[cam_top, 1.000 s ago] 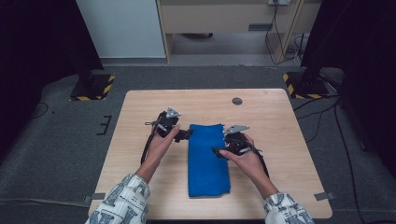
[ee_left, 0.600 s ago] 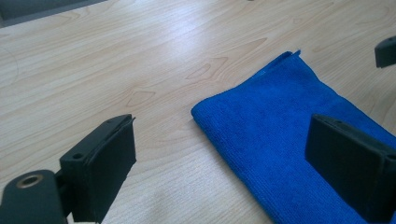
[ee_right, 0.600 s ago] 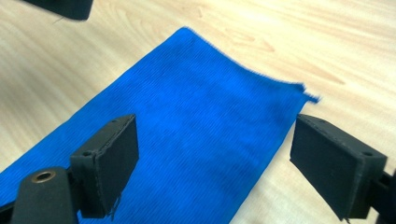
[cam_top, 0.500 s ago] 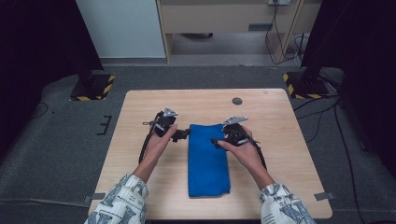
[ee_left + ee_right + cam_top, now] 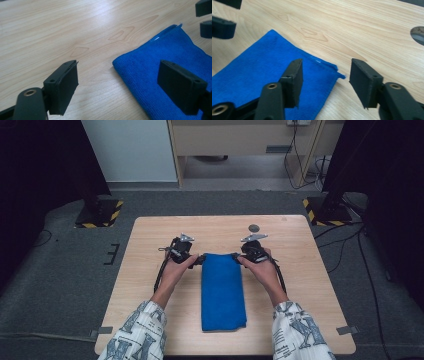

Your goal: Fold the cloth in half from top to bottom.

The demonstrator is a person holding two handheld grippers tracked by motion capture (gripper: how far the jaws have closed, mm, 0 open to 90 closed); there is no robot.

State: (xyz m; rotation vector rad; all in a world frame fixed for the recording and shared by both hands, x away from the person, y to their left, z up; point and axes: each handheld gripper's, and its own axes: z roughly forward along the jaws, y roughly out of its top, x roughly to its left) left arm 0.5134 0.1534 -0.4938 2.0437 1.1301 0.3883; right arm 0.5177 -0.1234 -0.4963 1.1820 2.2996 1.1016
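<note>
Wooden table, folded blue cloth

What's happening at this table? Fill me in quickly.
A person is working on a folded blue towel that lies flat on the wooden table, with a gripper in each hand. The left gripper and the right gripper sit at the towel's two far corners. Both have just been closing their jaws, each corner lying in the gap, but the pads do not press on the cloth yet. The towel is not lifted.
</note>
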